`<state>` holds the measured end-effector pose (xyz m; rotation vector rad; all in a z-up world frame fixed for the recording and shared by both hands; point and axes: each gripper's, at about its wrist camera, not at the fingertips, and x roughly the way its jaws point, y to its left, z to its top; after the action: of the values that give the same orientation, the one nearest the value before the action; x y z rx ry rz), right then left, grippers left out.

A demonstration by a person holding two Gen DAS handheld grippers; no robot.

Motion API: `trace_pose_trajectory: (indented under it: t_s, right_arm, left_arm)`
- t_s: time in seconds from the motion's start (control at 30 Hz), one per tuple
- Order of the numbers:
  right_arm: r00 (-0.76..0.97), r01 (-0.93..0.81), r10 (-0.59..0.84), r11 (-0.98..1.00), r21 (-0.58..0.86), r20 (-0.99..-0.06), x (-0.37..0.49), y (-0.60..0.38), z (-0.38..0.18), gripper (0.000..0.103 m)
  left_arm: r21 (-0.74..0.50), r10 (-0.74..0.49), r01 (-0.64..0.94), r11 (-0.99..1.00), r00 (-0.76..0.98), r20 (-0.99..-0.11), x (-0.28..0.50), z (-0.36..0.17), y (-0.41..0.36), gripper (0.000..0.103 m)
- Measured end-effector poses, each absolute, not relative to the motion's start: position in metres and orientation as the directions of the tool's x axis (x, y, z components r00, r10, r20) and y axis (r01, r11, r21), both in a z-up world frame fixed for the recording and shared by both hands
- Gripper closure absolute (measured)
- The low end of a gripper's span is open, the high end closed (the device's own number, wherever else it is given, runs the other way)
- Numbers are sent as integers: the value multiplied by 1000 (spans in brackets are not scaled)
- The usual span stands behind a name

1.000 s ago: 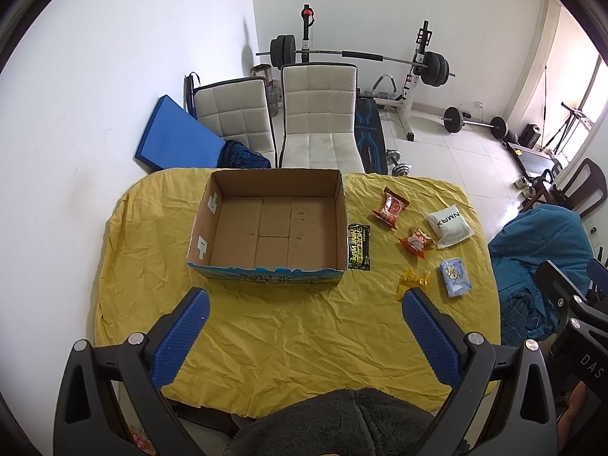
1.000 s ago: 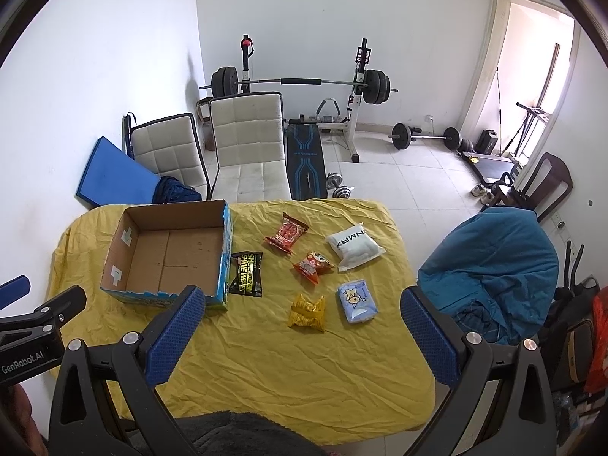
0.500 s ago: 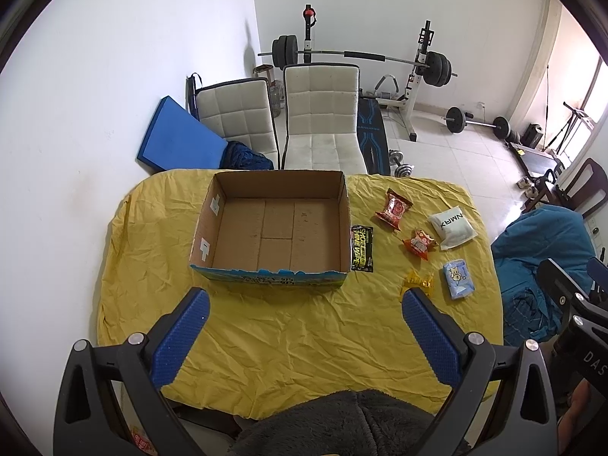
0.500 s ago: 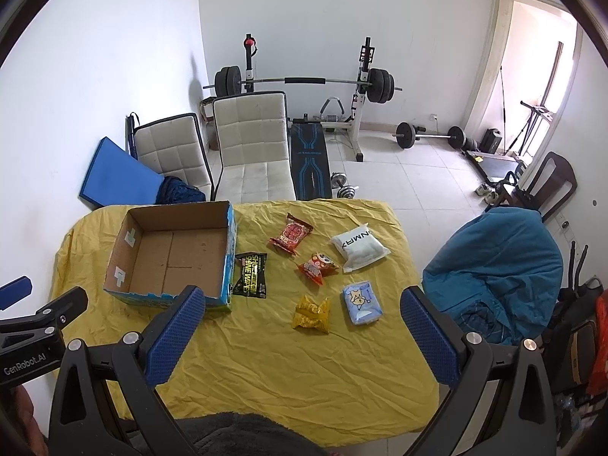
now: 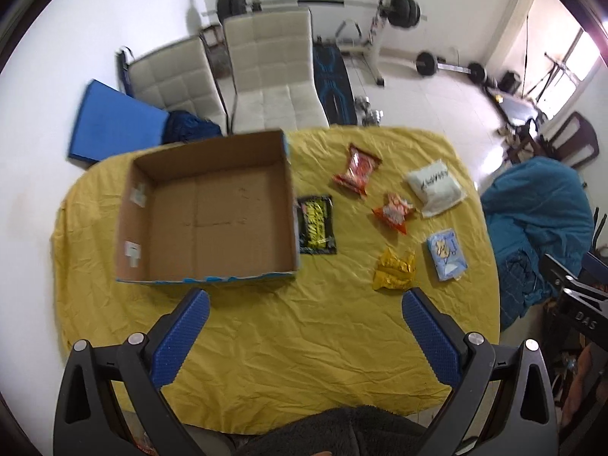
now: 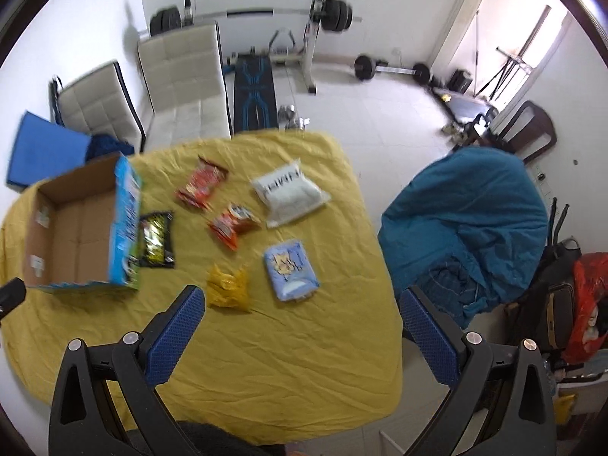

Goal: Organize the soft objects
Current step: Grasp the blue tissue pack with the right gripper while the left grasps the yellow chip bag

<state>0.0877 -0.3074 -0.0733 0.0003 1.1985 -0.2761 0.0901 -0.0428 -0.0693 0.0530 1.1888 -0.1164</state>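
Observation:
An empty cardboard box [image 5: 212, 209] sits on the yellow tablecloth [image 5: 285, 334], at the left in the right wrist view [image 6: 76, 228]. Right of it lie a black packet [image 5: 316, 224], a red packet [image 5: 356, 169], an orange packet [image 5: 393, 212], a white pouch [image 5: 435, 187], a yellow packet [image 5: 393, 268] and a blue pouch [image 5: 446, 254]. My left gripper [image 5: 304, 300] is open and empty above the near side of the table. My right gripper [image 6: 300, 298] is open and empty above the yellow packet [image 6: 228, 285] and blue pouch [image 6: 290, 268].
Two white chairs [image 5: 266, 64] and a blue mat [image 5: 114, 125] stand behind the table. A teal beanbag [image 6: 467, 220] sits on the floor at the right. Weight equipment [image 6: 315, 11] stands by the far wall.
Both grippers have moved forward and lower toward the table, so the box and packets appear larger. Both stay open. Nothing on the table has moved.

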Motion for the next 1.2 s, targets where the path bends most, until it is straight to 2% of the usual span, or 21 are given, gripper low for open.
trace_pose_trajectory:
  t_s: [0.27, 0.37, 0.47, 0.63, 0.8, 0.83, 0.9, 1.1, 1.2]
  right_arm:
    - [71, 179, -91, 981, -77, -993, 157, -374, -263, 0]
    - [28, 179, -38, 983, -32, -999, 168, -379, -307, 0]
    - [-8, 176, 3, 984, 1, -1000, 178, -383, -339, 1]
    - [-55, 186, 93, 979, 81, -994, 182, -394, -370, 2]
    - [-79, 197, 115, 975, 98, -990, 185, -407, -388, 4]
    - [-83, 197, 129, 974, 110, -988, 185, -409, -392, 5]
    - [-97, 191, 131, 975, 111, -987, 187, -411, -390, 7]
    - [-119, 168, 116, 981, 95, -986, 199, -403, -396, 16]
    - [-133, 153, 94, 986, 73, -987, 201, -397, -400, 24]
  left_arm:
    - [-95, -111, 203, 975, 66, -992, 154, -211, -124, 0]
    - [-122, -119, 220, 968, -26, -993, 164, -265, -150, 8]
    - [-141, -119, 234, 962, -105, -987, 173, -314, -172, 8]
    - [-206, -157, 219, 954, -219, -963, 178, -359, -188, 8]
    - [-234, -179, 205, 950, -256, -950, 181, -384, -198, 9]
    - [-241, -188, 198, 950, -253, -949, 181, -386, -199, 10]
    - [-253, -203, 184, 950, -255, -945, 182, -389, -201, 23]
    - [-285, -232, 181, 941, -268, -935, 182, -402, -213, 37]
    - [-277, -224, 198, 940, -251, -941, 182, -414, -223, 41]
